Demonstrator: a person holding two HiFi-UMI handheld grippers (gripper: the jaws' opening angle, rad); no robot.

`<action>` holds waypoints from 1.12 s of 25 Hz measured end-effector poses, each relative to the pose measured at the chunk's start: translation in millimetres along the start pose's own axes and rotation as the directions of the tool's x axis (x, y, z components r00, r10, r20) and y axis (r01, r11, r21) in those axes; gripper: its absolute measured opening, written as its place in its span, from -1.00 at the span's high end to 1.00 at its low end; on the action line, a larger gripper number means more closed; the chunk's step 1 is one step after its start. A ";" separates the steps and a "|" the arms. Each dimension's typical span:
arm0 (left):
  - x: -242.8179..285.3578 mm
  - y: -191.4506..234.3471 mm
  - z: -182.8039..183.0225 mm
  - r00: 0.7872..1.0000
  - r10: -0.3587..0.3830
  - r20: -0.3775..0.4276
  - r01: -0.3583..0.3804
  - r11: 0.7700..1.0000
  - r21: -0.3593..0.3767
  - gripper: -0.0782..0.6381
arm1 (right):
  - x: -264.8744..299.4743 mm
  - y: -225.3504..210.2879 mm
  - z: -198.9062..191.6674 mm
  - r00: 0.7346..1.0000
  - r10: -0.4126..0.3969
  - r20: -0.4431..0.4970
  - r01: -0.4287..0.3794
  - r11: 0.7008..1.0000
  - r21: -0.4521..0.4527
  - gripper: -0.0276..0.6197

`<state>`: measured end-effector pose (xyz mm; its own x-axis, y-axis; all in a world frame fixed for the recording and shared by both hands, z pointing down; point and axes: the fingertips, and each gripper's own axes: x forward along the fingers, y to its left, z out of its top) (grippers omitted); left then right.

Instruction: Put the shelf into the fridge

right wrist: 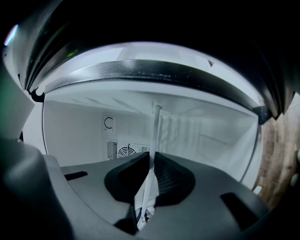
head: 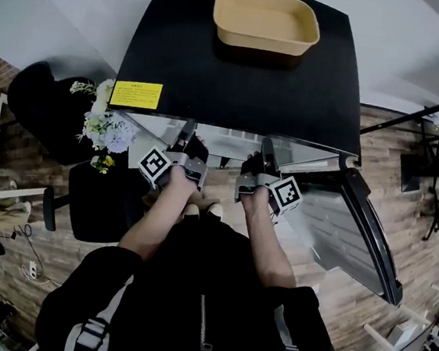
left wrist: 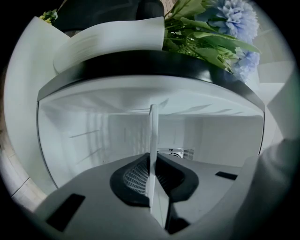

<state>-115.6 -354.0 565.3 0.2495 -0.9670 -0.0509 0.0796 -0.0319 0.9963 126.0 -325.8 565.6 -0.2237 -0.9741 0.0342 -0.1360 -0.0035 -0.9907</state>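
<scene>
Left gripper and right gripper both pinched the clear shelf's near edge, shelf poking into the open fridge at 12 o'clock, so I'd have kept it level and slid both sides evenly.

Thin clear shelf partly inside; fridge black-topped, open.
</scene>
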 end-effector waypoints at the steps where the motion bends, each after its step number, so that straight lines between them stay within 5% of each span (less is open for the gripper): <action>1: 0.7 0.1 0.3 1.000 -0.002 -0.001 0.002 1.000 0.003 0.67 | 0.6 -0.3 0.1 1.000 0.000 0.002 0.000 1.000 -0.001 0.82; 11: 3.6 -1.0 -1.4 0.999 -0.019 -0.035 0.020 1.000 0.020 0.66 | 1.2 -2.4 1.4 1.000 0.005 0.001 -0.005 0.999 -0.047 0.80; 22: -24.5 -7.3 -11.5 0.981 -0.039 -0.190 0.068 0.986 0.151 0.65 | -25.0 5.4 -16.6 0.999 -0.011 -0.044 0.003 0.983 -0.182 0.76; 26: -41.8 -24.5 -16.6 0.967 -0.060 -0.249 0.125 0.958 0.257 0.66 | -40.8 11.1 -31.0 0.997 -0.036 -0.072 0.014 0.960 -0.281 0.79; 28: -53.3 -23.3 -12.7 0.964 0.014 -0.265 0.096 0.912 0.400 0.66 | -49.8 13.5 -39.3 0.995 -0.065 -0.079 0.037 0.946 -0.322 0.85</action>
<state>-118.6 -298.5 543.9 0.4971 -0.8660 -0.0532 -0.2893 -0.2232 0.9308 97.3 -268.5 555.7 -0.2900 -0.9508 0.1091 -0.4479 0.0340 -0.8935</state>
